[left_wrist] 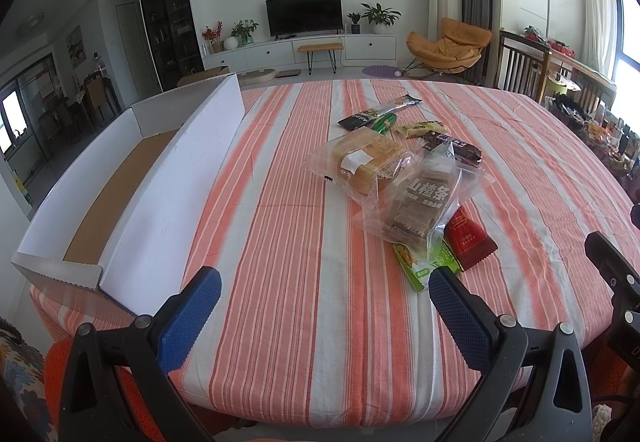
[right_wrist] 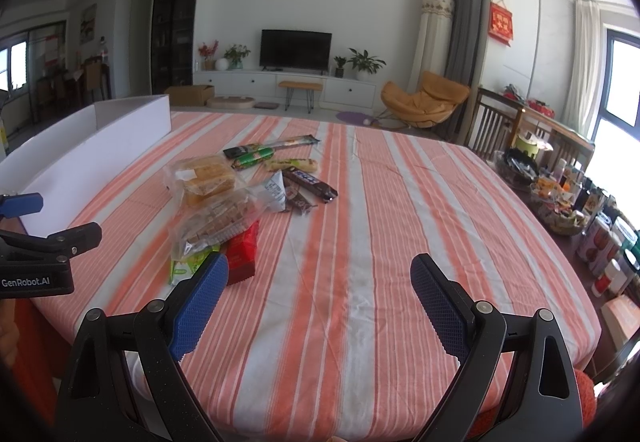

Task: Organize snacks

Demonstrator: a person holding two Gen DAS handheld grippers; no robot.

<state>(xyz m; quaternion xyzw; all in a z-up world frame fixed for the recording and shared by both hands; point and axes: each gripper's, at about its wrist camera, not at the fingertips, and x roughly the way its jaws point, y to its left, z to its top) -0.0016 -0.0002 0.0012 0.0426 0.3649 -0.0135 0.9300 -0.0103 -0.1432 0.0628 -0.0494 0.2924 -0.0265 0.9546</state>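
A heap of snacks lies mid-table: a clear bag of bread (left_wrist: 366,161) (right_wrist: 208,175), a clear bag of brown hawthorn strips (left_wrist: 420,209) (right_wrist: 218,224), a red packet (left_wrist: 470,242) (right_wrist: 242,252), a green packet (left_wrist: 424,266) (right_wrist: 184,268), dark chocolate bars (left_wrist: 452,145) (right_wrist: 310,183) and long wrappers (left_wrist: 380,113) (right_wrist: 272,147) behind. A long white box (left_wrist: 132,193) (right_wrist: 80,157) with a brown floor lies open at the left. My left gripper (left_wrist: 324,294) is open over the striped cloth, near the green packet. My right gripper (right_wrist: 320,282) is open too, right of the red packet, holding nothing.
The striped tablecloth (right_wrist: 380,242) covers the whole table, with bare cloth on its right half. Wooden chairs (right_wrist: 496,129) and a side table crowded with jars and baskets (right_wrist: 580,209) stand at the right. The left gripper's body (right_wrist: 40,254) shows at the right wrist view's left edge.
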